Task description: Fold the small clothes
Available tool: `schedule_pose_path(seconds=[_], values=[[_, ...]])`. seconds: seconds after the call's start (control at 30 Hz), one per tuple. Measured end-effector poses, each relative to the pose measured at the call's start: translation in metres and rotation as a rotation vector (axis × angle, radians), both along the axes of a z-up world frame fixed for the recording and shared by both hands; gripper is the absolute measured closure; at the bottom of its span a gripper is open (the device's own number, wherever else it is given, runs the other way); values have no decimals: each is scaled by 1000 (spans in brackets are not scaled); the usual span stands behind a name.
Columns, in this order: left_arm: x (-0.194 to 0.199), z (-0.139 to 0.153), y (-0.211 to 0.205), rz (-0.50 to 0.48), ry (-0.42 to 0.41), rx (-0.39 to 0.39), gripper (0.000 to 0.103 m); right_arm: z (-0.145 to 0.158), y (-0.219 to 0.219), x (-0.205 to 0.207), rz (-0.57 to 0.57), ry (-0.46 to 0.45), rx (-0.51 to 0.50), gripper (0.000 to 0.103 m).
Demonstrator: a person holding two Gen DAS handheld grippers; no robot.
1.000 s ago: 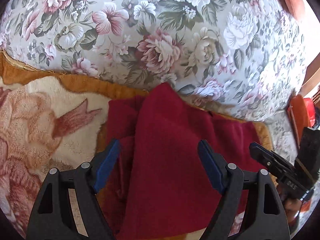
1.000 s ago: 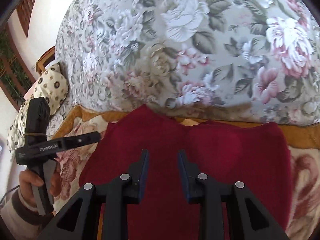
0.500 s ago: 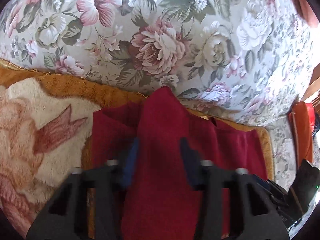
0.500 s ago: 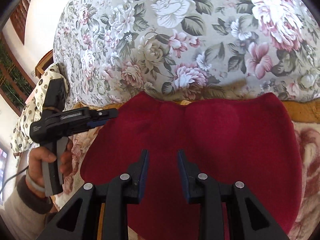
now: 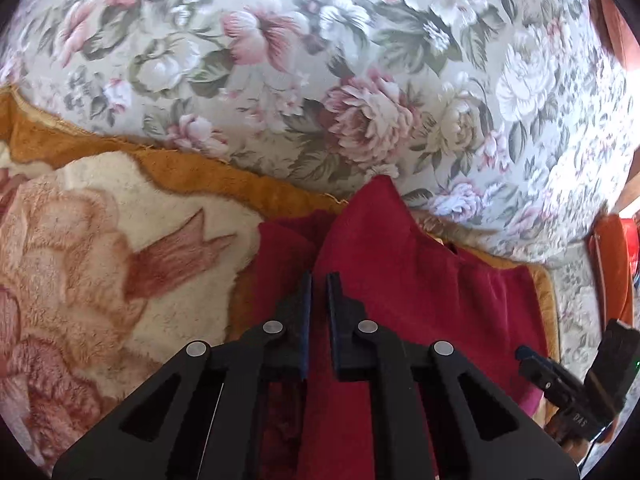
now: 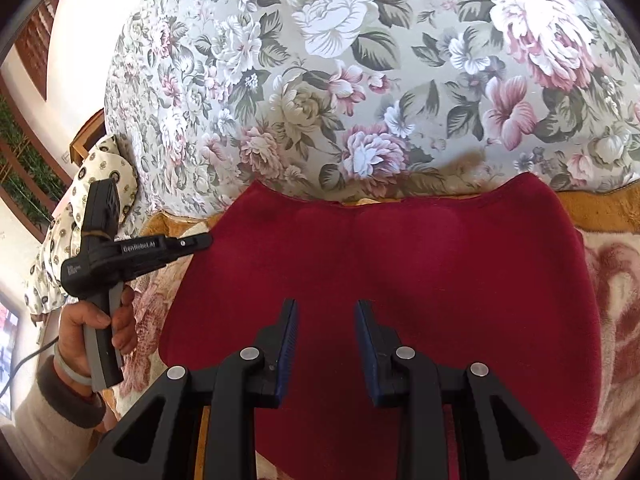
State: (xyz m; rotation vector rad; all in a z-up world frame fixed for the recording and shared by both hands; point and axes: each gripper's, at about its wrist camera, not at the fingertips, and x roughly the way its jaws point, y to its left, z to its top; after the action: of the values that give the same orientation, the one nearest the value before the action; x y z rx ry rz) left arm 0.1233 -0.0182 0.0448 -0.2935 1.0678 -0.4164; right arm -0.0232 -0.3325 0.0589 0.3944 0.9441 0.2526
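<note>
Red cloth point(image 5: 400, 280) pinched between left gripper point(image 5: 319, 280) fingers point(image 5: 335, 292).

The left gripper point(image 5: 318, 292) points forward and downward, and its two fingers point(image 5: 304, 312) have just been closing — now only a thin slot stays between them, with red cloth point(image 5: 400, 280) pinched in that slot. In the right wrist view the left gripper appears from the side, at the left edge of the cloth, and the person's left hand point(image 6: 96, 324) is wrapped around its handle, with a pale sleeve point(image 6: 44, 420) below the wrist. The right gripper point(image 6: 326, 312) also tilts downward — its fingers point(image 6: 290, 332) stand partly apart over the cloth; whether they touch it I cannot tell.
</note>
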Motion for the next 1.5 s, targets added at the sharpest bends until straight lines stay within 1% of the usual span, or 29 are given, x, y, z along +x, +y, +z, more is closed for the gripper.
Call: schedule_pose_path(seconds=[0.03, 0.07, 0.1, 0.13, 0.17, 0.2, 0.23, 0.3, 0.37, 0.43, 0.47, 0.5, 0.6, 0.67, 0.7, 0.73, 0.77, 0.8, 0.83, 0.87, 0.93, 1.0, 1.03, 1.07, 1.13, 1.2, 1.33, 1.43, 1.5], values=[[0, -2, 5, 8, 8, -12, 97, 0, 1, 0, 2, -1, 5, 75], [0, -4, 9, 20, 11, -5, 98, 0, 2, 0, 5, -1, 9, 75], [2, -10, 14, 37, 26, 4, 98, -1, 1, 0, 6, -2, 6, 75], [3, -14, 16, 50, 36, 13, 102, -1, 0, -1, 1, -1, -4, 75], [4, -18, 20, 73, 37, 44, 103, 0, -4, 0, -11, -1, -19, 75], [5, -19, 24, 96, 29, 72, 103, 1, -10, 0, -32, -5, -30, 75], [7, -20, 30, 118, 33, 75, 103, 2, -15, 1, -54, -13, -37, 75], [9, -20, 40, 148, 44, 56, 103, 4, -30, 3, -112, -22, -51, 75], [5, -13, 40, 104, 30, 15, 103, 5, -44, 7, -157, -7, -77, 75], [-2, -2, 32, 71, 1, 31, 103, 9, -55, 7, -214, -21, -162, 75], [-5, 3, 27, 48, -7, 28, 103, 12, -61, 6, -246, -30, -189, 70], [-8, 6, 24, 34, -12, 26, 103, 15, -68, 5, -283, -40, -215, 62], [-17, 16, 8, -3, -31, 40, 101, 16, -87, 7, -344, -41, -252, 59], [-19, 19, 0, -18, -26, 16, 90, 10, -93, 19, -319, 0, -266, 59], [-23, 21, -7, -33, -28, -1, 87, 5, -94, 26, -304, 24, -282, 59], [-23, 23, -15, -42, -33, -4, 81, -1, -96, 34, -291, 57, -306, 59], [-26, 24, -23, -57, -41, -4, 78, -7, -94, 42, -260, 83, -313, 65], [-29, 24, -30, -77, -44, -3, 78, -10, -92, 46, -227, 83, -306, 85], [-31, 23, -36, -93, -41, 3, 78, -9, -88, 52, -210, 61, -322, 93], [-32, 20, -42, -108, -34, 17, 78, -7, -85, 56, -209, 44, -344, 95], [-32, 11, -55, -121, -23, 63, 78, -5, -79, 66, -201, 19, -372, 95], [-30, -3, -62, -115, 2, 105, 78, -7, -83, 76, -234, 16, -406, 95], [-30, -9, -62, -109, 17, 109, 78, -9, -86, 80, -260, 14, -435, 95], [-29, -14, -62, -101, 26, 104, 78, -12, -91, 81, -294, 24, -450, 95], [-30, -19, -59, -85, 27, 91, 78, -19, -104, 81, -324, 71, -425, 94], [-33, -18, -58, -80, 19, 85, 78, -20, -109, 75, -315, 128, -435, 87], [-40, -16, -56, -71, 3, 98, 78, 10, -93, 40, -255, 49, -435, 85], [-45, -14, -52, -53, -3, 100, 78, 26, -69, 22, -161, 5, -359, 84], [-51, -10, -50, -43, -14, 119, 78, 21, -45, 18, -67, 9, -289, 84]])
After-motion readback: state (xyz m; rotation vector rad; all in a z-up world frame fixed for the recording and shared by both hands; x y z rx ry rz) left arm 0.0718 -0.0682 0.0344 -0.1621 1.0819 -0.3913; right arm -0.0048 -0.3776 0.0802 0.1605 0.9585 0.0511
